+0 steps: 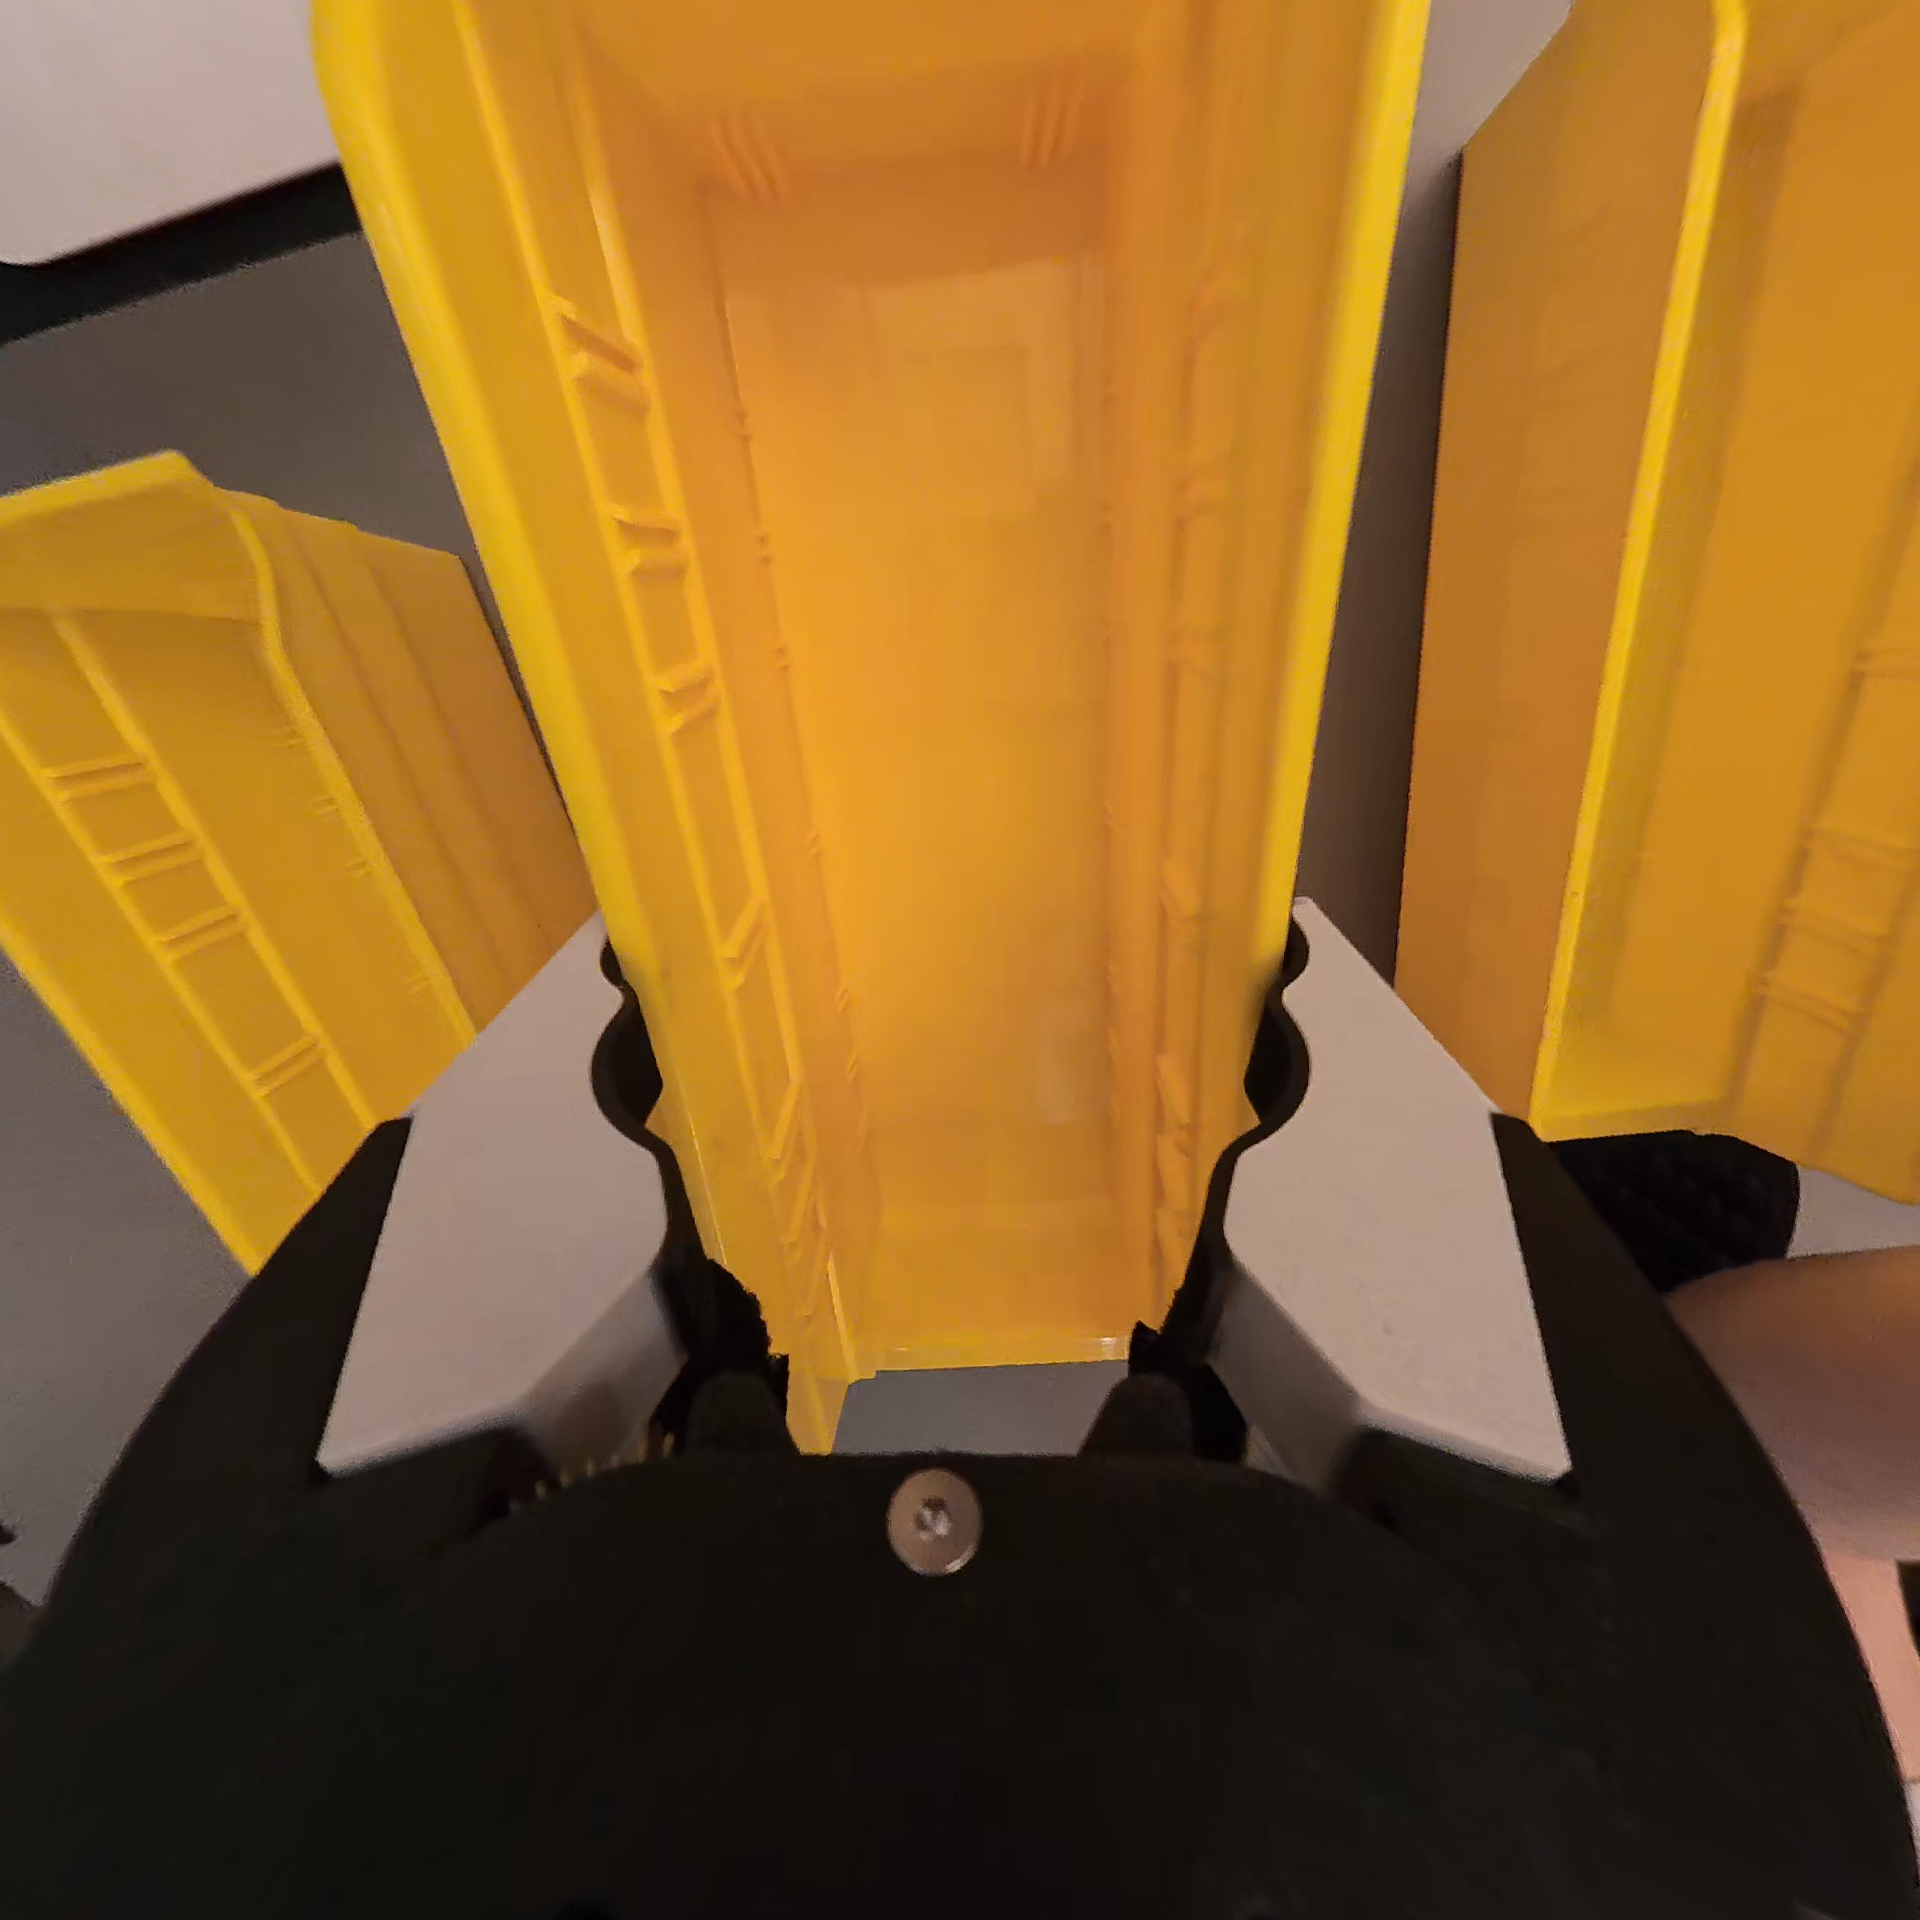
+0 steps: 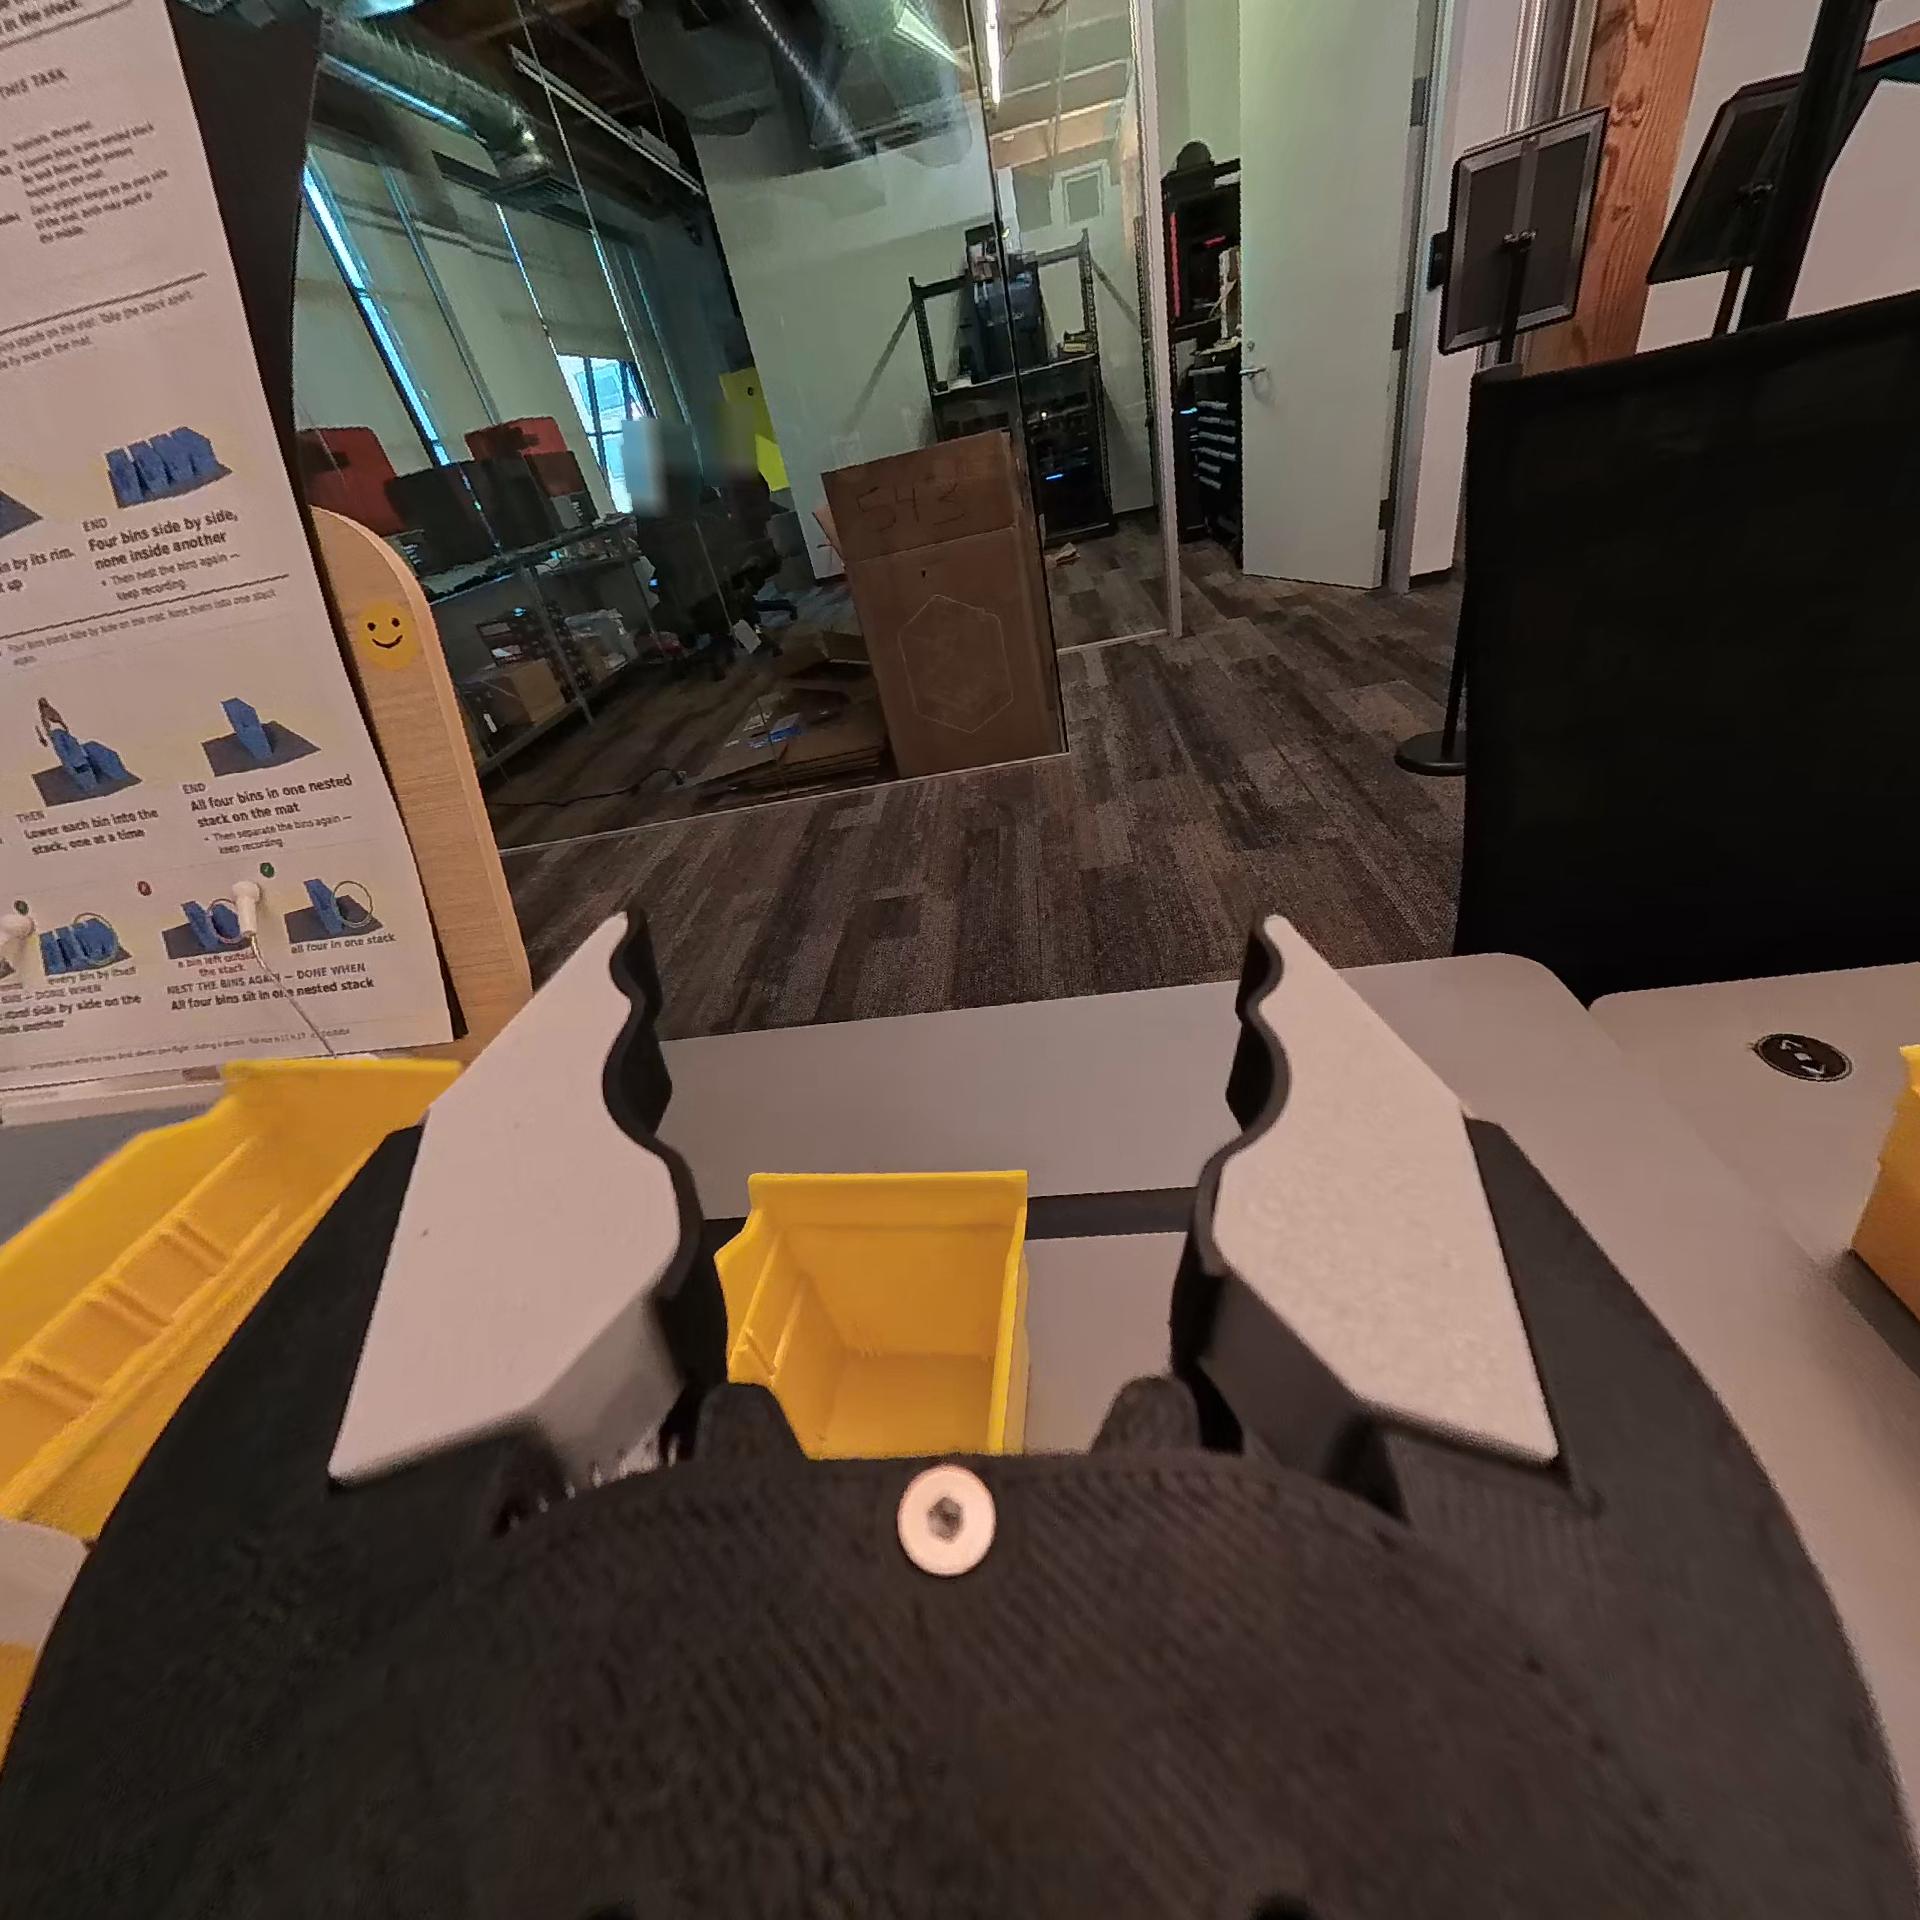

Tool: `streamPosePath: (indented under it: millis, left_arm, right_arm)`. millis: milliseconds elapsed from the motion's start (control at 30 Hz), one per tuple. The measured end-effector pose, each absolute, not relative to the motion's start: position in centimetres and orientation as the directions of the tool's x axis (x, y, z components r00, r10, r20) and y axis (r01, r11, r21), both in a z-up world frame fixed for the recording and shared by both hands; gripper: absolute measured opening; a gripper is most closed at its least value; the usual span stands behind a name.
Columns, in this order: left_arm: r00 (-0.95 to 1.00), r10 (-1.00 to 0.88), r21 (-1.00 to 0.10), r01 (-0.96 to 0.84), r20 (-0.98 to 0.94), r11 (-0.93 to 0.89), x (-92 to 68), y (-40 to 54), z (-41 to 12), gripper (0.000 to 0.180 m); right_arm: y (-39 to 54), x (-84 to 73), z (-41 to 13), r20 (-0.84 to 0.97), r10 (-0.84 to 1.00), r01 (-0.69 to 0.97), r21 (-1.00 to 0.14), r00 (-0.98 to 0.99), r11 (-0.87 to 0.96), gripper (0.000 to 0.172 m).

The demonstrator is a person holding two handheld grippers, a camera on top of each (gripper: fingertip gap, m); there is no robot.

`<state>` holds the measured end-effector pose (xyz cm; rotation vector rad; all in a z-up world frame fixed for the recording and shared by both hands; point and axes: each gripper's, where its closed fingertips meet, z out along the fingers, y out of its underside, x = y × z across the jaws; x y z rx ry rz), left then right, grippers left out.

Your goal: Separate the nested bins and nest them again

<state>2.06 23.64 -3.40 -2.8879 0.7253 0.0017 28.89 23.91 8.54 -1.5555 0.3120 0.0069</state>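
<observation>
In the left wrist view a long yellow bin (image 1: 935,623) runs between my left gripper's fingers, open side toward the camera. My left gripper (image 1: 951,940) is shut on it, with both pads against its outer side walls. Two more yellow bins lie beside it, one at the left (image 1: 208,831) and one at the right (image 1: 1714,623). In the right wrist view my right gripper (image 2: 948,935) is open and empty above the grey table (image 2: 1039,1091). A yellow bin (image 2: 883,1309) stands below it on the table, between the finger bases and apart from them.
In the right wrist view another yellow bin (image 2: 156,1268) lies at the left, and a bin's edge (image 2: 1891,1195) shows at the far right. A printed instruction sheet (image 2: 156,623) on a wooden stand (image 2: 436,779) is behind at the left. A black partition (image 2: 1683,675) stands at the right.
</observation>
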Motion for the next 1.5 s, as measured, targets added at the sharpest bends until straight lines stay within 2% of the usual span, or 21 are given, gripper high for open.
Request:
streamPosePath:
  millis: [267,500,667,833,1000,1200,1367,1500]
  left_arm:
    - [0.879,-0.476,-0.289,-0.450,0.023,-0.845,0.9,24.5,3.7,0.116]
    - [0.881,-0.472,-0.506,-0.397,0.023,-0.766,-5.8,26.6,11.5,0.116]
    - [0.930,-0.368,-0.603,-0.305,-0.020,-0.737,-14.8,28.1,13.5,0.115]
    - [0.967,-0.219,-0.601,-0.252,-0.130,-0.758,-25.9,29.1,11.5,0.114]
    - [0.951,-0.148,-0.544,-0.277,-0.270,-0.792,-34.5,29.5,5.9,0.114]
    - [0.971,-0.162,-0.446,-0.226,-0.177,-0.866,-37.8,29.7,-3.1,0.114]
    - [0.955,-0.264,-0.400,-0.295,-0.133,-0.868,-37.0,30.9,-6.4,0.115]
    - [0.957,-0.280,-0.387,-0.286,-0.074,-0.876,-35.8,31.8,-8.1,0.115]
  right_arm:
    - [24.2,28.7,8.0,-0.189,-0.190,-0.192,-0.981,0.963,0.005,0.111]
    - [24.9,28.5,6.9,-0.177,-0.193,-0.187,-0.982,0.965,-0.035,0.111]
    - [25.0,28.0,7.0,-0.154,-0.192,-0.163,-0.986,0.969,-0.034,0.111]
    - [25.0,27.2,7.5,-0.105,-0.195,-0.113,-0.993,0.975,-0.028,0.110]
    - [24.4,28.2,8.1,-0.108,-0.221,-0.111,-0.994,0.969,-0.003,0.110]
    - [23.7,29.8,8.4,-0.136,-0.249,-0.137,-0.991,0.959,0.014,0.110]
    - [23.6,30.0,8.5,-0.117,-0.264,-0.119,-0.993,0.957,0.011,0.110]
    - [23.5,30.1,8.5,-0.105,-0.271,-0.108,-0.994,0.957,0.005,0.110]
